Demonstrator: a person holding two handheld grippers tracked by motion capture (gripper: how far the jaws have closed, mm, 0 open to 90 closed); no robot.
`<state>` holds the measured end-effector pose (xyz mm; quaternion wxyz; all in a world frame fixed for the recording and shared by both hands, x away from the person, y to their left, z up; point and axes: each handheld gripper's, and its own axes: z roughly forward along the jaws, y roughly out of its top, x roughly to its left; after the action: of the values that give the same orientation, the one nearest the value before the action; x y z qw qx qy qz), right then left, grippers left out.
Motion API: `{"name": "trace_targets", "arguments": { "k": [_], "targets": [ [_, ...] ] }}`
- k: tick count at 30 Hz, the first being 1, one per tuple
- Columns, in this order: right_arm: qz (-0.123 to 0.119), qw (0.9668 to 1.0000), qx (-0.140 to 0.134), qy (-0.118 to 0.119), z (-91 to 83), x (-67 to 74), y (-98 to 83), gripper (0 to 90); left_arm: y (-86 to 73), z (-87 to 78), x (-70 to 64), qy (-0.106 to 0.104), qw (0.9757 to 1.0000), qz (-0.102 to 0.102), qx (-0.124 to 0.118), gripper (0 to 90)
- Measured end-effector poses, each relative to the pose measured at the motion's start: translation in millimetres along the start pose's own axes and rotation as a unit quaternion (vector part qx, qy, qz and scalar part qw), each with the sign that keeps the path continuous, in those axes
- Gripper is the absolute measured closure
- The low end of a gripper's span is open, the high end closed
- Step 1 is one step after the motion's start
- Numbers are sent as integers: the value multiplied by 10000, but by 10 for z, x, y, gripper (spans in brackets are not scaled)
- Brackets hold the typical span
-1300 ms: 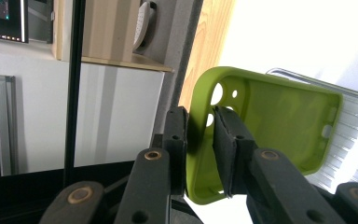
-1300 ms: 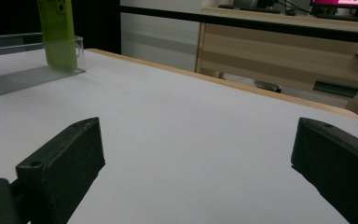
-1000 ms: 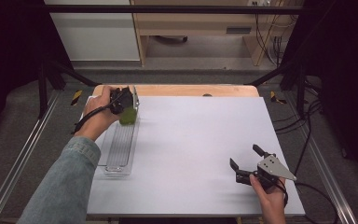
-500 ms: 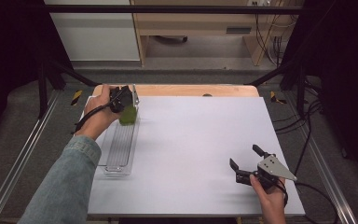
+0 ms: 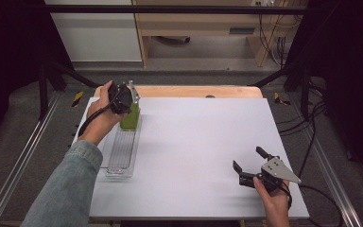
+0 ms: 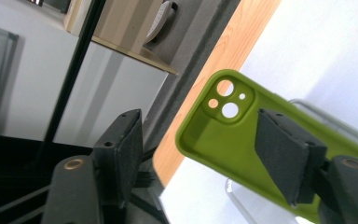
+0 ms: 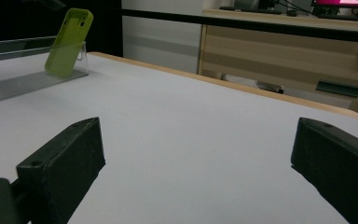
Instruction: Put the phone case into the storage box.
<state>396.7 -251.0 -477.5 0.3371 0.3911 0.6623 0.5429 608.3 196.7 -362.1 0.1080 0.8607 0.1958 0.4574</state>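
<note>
The left gripper (image 5: 131,100), jaws just opened, stands over the leaning green silicone phone case (image 5: 129,118), its long axis pointing toward twelve o'clock.

phone case (image 6: 223,135): matt green, soft rubbery plastic | rack (image 5: 121,153): clear glossy plastic, ribbed floor | surface (image 5: 203,151): smooth matt white sheet, edged in light wood | left gripper (image 6: 200,154) pads: rough black, finely grained | sleeve (image 5: 64,189): blue denim cloth

Phone case (image 5: 129,118) upright at rack's (image 5: 121,156) far end — table's (image 5: 203,142) left side.
</note>
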Motion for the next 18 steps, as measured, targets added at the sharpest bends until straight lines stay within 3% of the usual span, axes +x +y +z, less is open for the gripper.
{"name": "trace_targets", "arguments": {
  "k": [2,8,18],
  "targets": [
    [3,10000,2,2,-1,1,0,29,-10,-4,-15,-48,9998,-185,1,303],
    [4,10000,1,1,-1,1,0,29,-25,-13,-43,-108,9991,-411,-56,274],
    [-5,10000,6,4,0,3,0,29,-26,-30,-77,-143,9981,-589,-57,245]
  ]
}}
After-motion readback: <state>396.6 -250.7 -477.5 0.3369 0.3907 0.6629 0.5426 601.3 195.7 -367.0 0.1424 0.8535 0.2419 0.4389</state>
